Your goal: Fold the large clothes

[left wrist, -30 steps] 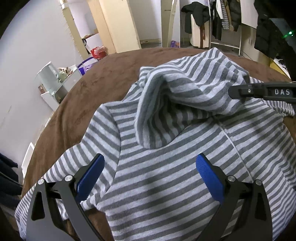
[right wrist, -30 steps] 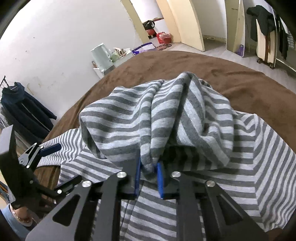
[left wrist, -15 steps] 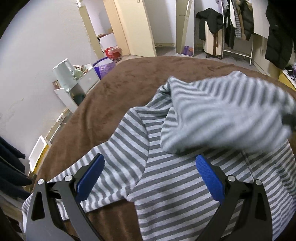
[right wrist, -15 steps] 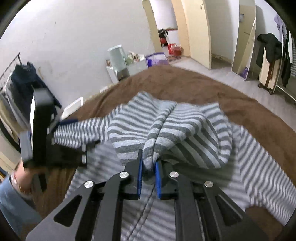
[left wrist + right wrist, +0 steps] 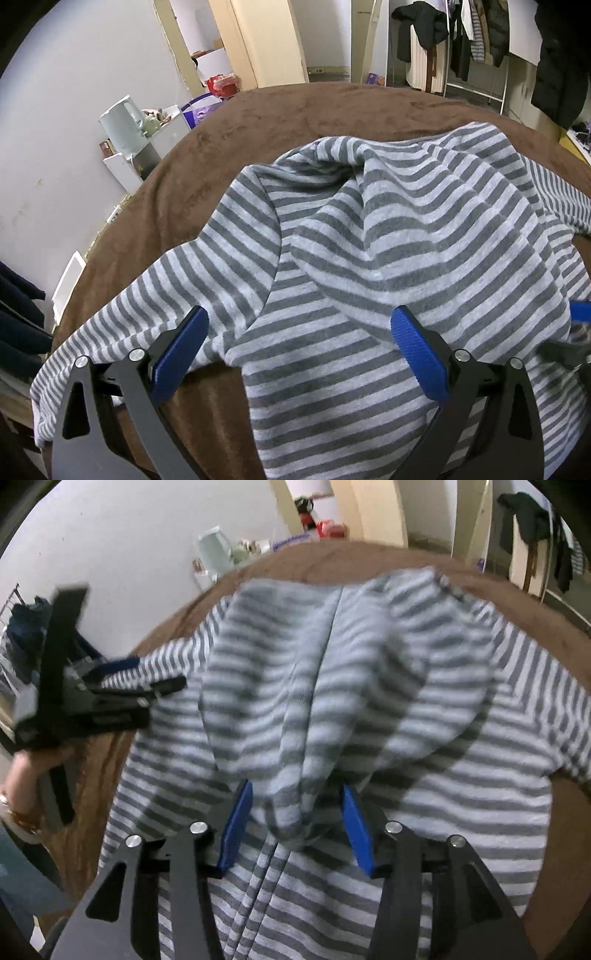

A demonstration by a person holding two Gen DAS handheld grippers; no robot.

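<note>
A grey-and-white striped hoodie [image 5: 369, 332] lies spread on a brown blanket [image 5: 288, 118]. Its hood [image 5: 436, 229] is folded down flat over the body. My left gripper [image 5: 295, 339] is open and empty, just above the hoodie near its left sleeve [image 5: 147, 295]. My right gripper [image 5: 295, 823] is open, with the tip of the hood [image 5: 291, 812] lying loose between its jaws. The hoodie [image 5: 461, 794] fills the right wrist view, and the left gripper [image 5: 122, 686] shows there at the left. The right gripper's tip shows blurred at the right edge of the left wrist view [image 5: 576, 321].
Off the blanket's far left edge are a white kettle [image 5: 123, 118] and small shelves. A red item [image 5: 221, 83] sits on the floor by the cream doors. Dark coats hang on a rack [image 5: 554, 55] at the far right.
My right gripper carried the hood down over the hoodie's body and opened, letting go of it. The hood now lies flat. The left gripper stayed open and shifted a little.
</note>
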